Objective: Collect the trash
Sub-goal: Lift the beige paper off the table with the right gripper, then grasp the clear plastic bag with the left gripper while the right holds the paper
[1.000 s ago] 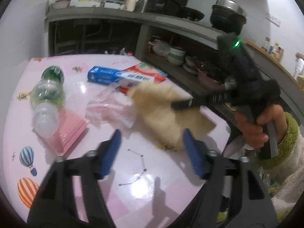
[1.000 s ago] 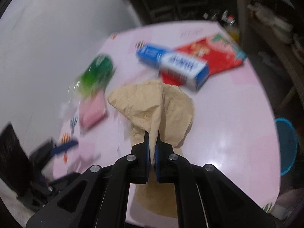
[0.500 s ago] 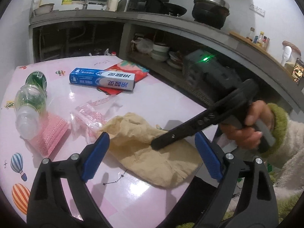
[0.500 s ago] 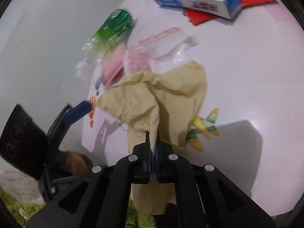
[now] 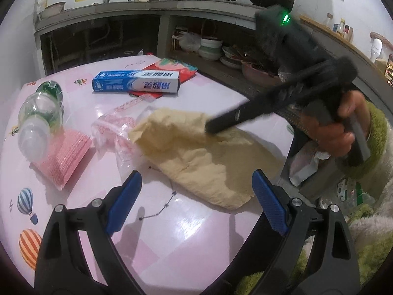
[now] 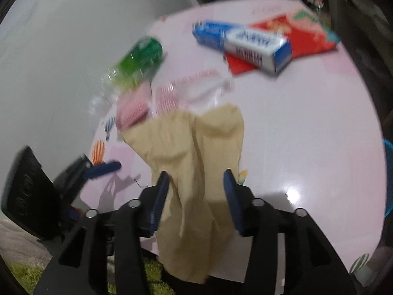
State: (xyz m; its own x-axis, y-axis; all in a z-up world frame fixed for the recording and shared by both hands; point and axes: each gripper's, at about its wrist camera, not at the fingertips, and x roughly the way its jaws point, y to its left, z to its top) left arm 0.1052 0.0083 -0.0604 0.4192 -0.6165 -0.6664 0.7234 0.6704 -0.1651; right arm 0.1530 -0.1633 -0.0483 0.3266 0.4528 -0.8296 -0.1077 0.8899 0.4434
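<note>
Right now the right tongs [image 6: 196, 191] stand apart, their jaws having just been opening, and the crumpled brown paper [image 6: 196, 162] lies loose between the blue pads [image 6: 161, 196] without being pinched, draped over the near edge of the pink table [image 6: 307, 135]. Beyond those tongs lie a clear plastic wrapper [image 6: 196, 86], a pink cloth [image 6: 132, 113] and a green bottle [image 6: 137, 61] to the left, with a toothpaste box [image 6: 243, 46] resting on a red packet [image 6: 294, 46] farther off.

From the left wrist view, the left tongs [image 5: 196, 196] are spread wide with nothing between them, hovering just short of the brown paper [image 5: 203, 157]. The right tongs [image 5: 216, 125] reach in from the right with their tip at the paper's top, held by a hand [image 5: 336, 127] in a fuzzy green cuff.
</note>
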